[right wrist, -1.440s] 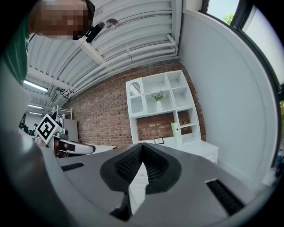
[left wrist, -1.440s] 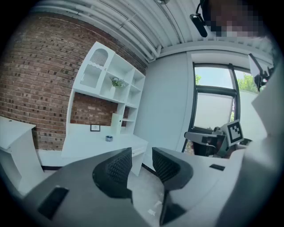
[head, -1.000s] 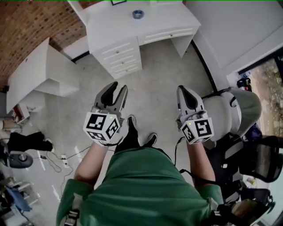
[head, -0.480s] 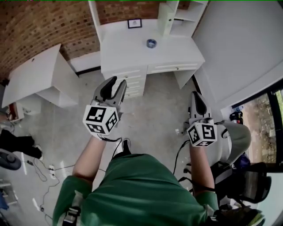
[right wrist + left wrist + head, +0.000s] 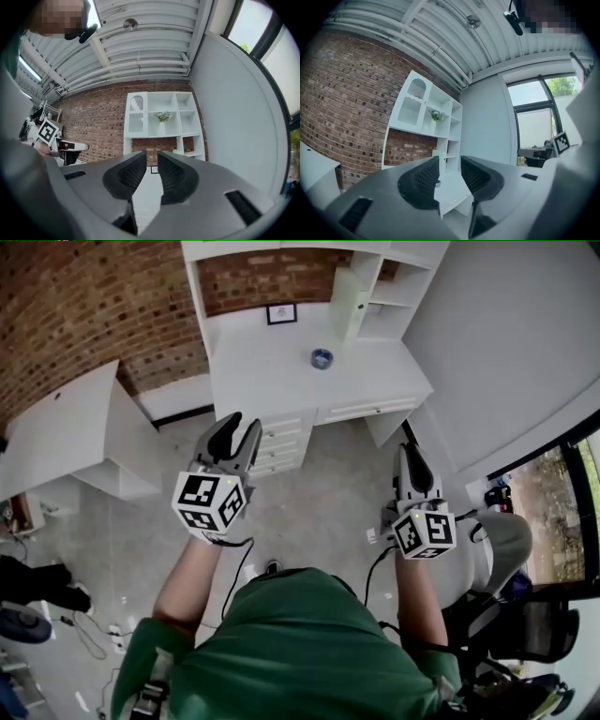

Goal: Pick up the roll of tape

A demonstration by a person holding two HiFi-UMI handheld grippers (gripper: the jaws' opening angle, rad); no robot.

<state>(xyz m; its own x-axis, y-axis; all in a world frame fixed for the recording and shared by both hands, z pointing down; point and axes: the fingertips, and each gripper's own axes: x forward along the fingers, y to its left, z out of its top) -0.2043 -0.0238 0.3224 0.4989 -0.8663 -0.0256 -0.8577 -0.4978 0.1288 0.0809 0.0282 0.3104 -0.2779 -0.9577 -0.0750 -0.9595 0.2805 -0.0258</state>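
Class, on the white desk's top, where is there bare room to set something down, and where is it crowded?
Bare: the desk top left of the roll of tape, up to the small frame, and the front-right corner beyond the tape. Crowded: the back right, by the white box.

1. Our left gripper (image 5: 239, 430) points level and forward, its jaws apart with nothing between them.
2. Our right gripper (image 5: 411, 456) points the same way, its jaws narrowly apart and empty.
3. Our left forearm (image 5: 187, 570) and right forearm (image 5: 412, 601) reach forward side by side.
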